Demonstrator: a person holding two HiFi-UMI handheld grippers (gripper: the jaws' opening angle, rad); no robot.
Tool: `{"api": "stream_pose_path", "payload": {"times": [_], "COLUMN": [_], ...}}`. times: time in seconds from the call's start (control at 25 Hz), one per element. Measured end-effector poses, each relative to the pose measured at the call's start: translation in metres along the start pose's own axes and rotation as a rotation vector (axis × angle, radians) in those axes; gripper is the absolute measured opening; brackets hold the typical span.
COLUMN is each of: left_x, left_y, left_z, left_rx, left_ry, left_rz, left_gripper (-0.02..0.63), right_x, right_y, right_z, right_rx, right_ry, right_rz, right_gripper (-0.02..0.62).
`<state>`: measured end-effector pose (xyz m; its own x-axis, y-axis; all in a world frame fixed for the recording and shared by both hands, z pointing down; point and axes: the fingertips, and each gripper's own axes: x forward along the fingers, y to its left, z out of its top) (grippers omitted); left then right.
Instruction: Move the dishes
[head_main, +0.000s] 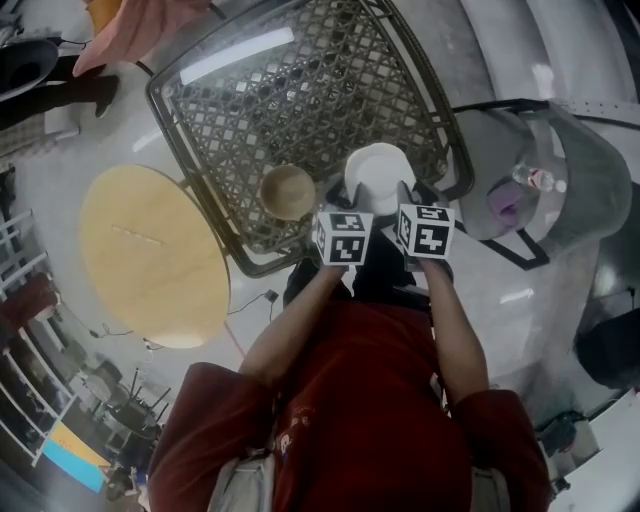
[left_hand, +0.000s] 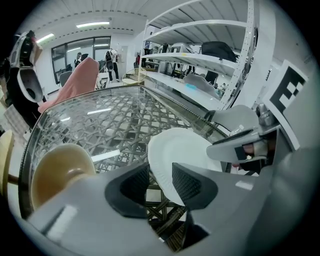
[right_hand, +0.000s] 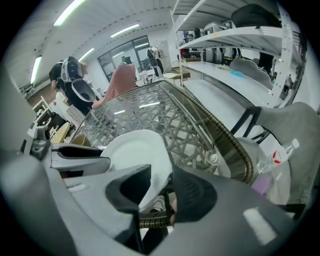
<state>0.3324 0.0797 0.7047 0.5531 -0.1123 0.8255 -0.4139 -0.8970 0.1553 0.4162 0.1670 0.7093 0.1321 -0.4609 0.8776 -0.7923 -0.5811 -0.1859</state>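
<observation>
A white plate (head_main: 378, 170) hangs tilted over the near edge of the glass-topped wicker table (head_main: 300, 90). My two grippers hold it from opposite sides. The left gripper (head_main: 352, 205) is shut on the plate's left rim, and that rim (left_hand: 162, 150) runs in between its jaws (left_hand: 160, 177). On the right rim sits the right gripper (head_main: 405, 200), and the plate (right_hand: 135, 150) is nipped between its jaws (right_hand: 161, 190). A tan bowl (head_main: 287, 190) stands on the glass just left of the plate, beside the left gripper (left_hand: 57, 167).
A round wooden table (head_main: 150, 255) stands to the left. At the right is a grey chair (head_main: 585, 180) with a bottle (head_main: 535, 180) and a purple item (head_main: 503, 205) on it. A pink cloth (head_main: 140, 30) lies past the table's far corner. White shelves (left_hand: 200, 30) line the right side.
</observation>
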Motion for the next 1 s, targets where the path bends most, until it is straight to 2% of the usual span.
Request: {"api": "stream_pose_path", "payload": {"times": [0.36,0.68,0.76,1.0], "left_x": [0.009,0.011,0.008,-0.003], "left_y": [0.0,-0.001,-0.003,-0.004], "left_z": [-0.006,-0.005,-0.001,0.012], "left_rx": [-0.013,-0.053,-0.062,-0.047], "left_ry": [0.023,0.032,0.02,-0.031], "left_rz": [0.015,-0.004,-0.009,-0.001], "left_gripper": [0.16,0.234,0.26,0.272], "right_x": [0.007,0.008,0.005,-0.003], "right_y": [-0.003,-0.002,-0.002,0.002], "right_z": [-0.007,-0.003,0.001,0.011], "right_rx": [-0.015,-0.051,-0.057,-0.066], "right_ry": [0.029,0.023,0.009,-0.026], "right_rz": [-0.004,-0.03,-0.037,-0.039], "right_gripper": [0.12,0.12,0.12,0.12]}}
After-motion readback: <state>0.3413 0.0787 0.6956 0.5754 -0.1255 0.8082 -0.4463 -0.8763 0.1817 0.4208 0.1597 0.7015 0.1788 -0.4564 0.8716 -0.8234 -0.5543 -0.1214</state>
